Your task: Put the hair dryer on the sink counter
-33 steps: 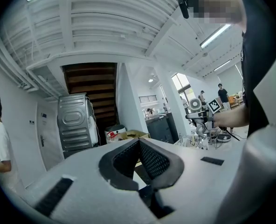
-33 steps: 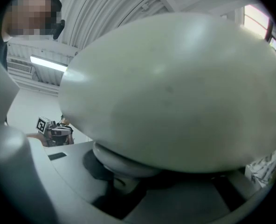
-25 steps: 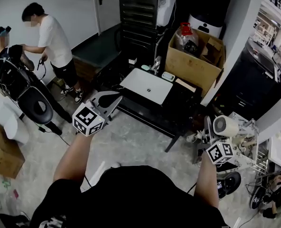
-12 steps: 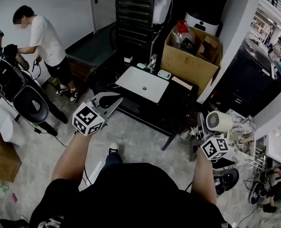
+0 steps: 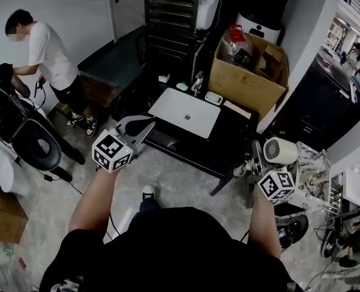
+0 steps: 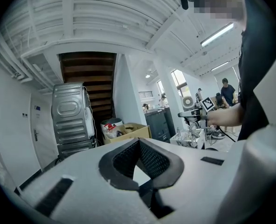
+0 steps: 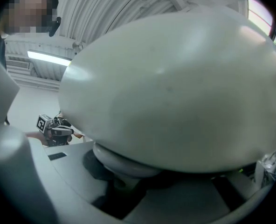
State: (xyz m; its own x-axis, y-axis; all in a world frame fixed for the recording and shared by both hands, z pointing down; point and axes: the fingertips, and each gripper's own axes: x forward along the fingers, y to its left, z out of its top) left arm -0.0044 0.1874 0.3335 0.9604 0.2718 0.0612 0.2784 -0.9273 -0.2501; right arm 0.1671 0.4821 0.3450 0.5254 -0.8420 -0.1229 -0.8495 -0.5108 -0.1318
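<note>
Right hand-held gripper [image 5: 260, 163]: clenched on the hair dryer [image 5: 281, 151], jaws pinching it low down, under the round white body. In the right gripper view that body fills nearly the whole frame. The dryer is up in the air with its round grille end showing in the head view. It sits off the right end of the black worktop [image 5: 231, 140], not on it, above a white wire rack [image 5: 317, 172] full of small clutter. Left hand-held gripper [image 5: 138, 126]: jaws closed together, nothing between the pads, pointing roughly level. In the head view its tips sit over the worktop's near-left corner; can't tell whether they touch it. The worktop carries a white rectangular sink [image 5: 187, 112], with a tap [image 5: 198, 81] and a few small items along the back edge, too small to identify. An open cardboard box [image 5: 245, 81] sits just past the worktop's far right corner, with a clear bagged item with a red top inside. A tall grey metal appliance [image 5: 173, 11] stands behind the sink; the left gripper view shows it too, next to the box. Far left, well apart from the worktop: a person [image 5: 46, 50] in a white T-shirt and dark shorts, bent toward a black chair [image 5: 37, 146].
</note>
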